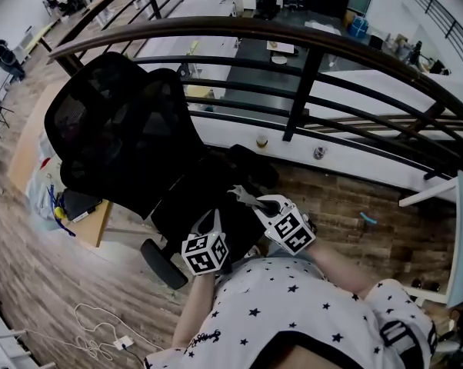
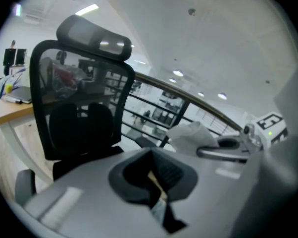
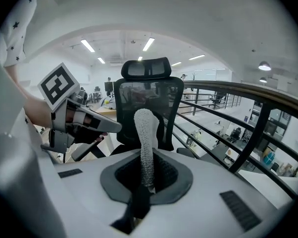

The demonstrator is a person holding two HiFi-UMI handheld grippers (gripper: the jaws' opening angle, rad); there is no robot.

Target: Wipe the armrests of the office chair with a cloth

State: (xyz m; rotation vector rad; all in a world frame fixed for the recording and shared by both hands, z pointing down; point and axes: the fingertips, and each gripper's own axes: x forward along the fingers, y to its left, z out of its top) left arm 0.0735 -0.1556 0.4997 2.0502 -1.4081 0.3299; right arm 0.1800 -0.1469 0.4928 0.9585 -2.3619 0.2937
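A black mesh office chair (image 1: 120, 129) stands in front of me on the wood floor, its back toward the left. One armrest (image 1: 162, 264) shows low at the left, another (image 1: 254, 167) at the railing side. My right gripper (image 3: 146, 182) is shut on a white textured cloth (image 3: 145, 133) that sticks up from its jaws; the cloth (image 1: 245, 197) hangs over the seat. My left gripper (image 2: 156, 187) is shut with nothing in it and hovers over the seat's near edge (image 1: 208, 225), beside the right gripper (image 2: 228, 150).
A curved dark railing (image 1: 308, 44) runs behind the chair over a lower floor. A wooden desk (image 1: 31, 152) with clutter stands left. White cables (image 1: 101, 333) lie on the floor at lower left, a small blue thing (image 1: 368, 219) at right.
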